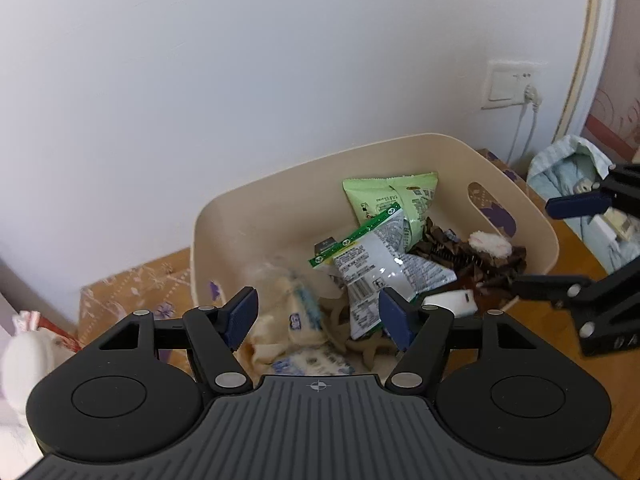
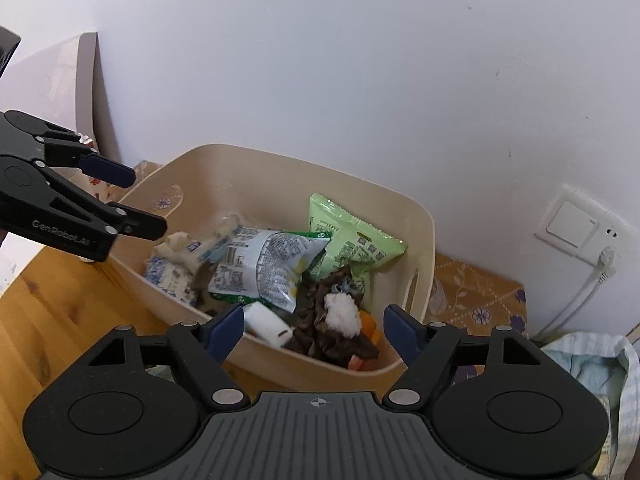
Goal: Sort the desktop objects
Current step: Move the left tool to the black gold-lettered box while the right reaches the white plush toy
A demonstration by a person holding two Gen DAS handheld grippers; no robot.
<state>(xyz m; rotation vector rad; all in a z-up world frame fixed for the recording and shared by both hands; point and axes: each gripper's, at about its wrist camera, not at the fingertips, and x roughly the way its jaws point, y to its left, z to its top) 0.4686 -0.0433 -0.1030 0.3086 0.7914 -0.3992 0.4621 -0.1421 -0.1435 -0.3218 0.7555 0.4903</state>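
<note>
A beige plastic bin (image 1: 400, 152) (image 2: 420, 216) stands against the wall and holds a green snack bag (image 1: 384, 196) (image 2: 348, 240), a silver snack bag (image 1: 380, 268) (image 2: 264, 264), pale packets (image 1: 296, 312) (image 2: 172, 276), a brown clip (image 1: 472, 256) (image 2: 324, 316), a white fluffy piece (image 1: 490, 243) (image 2: 342, 312) and a white block (image 1: 452, 302) (image 2: 266, 322). My left gripper (image 1: 318, 318) is open and empty over the bin's near-left side. My right gripper (image 2: 314, 332) is open and empty at the bin's near rim; it also shows in the left wrist view (image 1: 540, 240).
The bin sits on a wooden table (image 2: 60, 312) with a patterned brown cloth (image 2: 472, 292) by the wall. A wall socket with a plugged cable (image 2: 576, 228) is to the right. A pale blue cloth bag (image 2: 592, 364) lies at right. A white soft item (image 1: 24, 360) lies at left.
</note>
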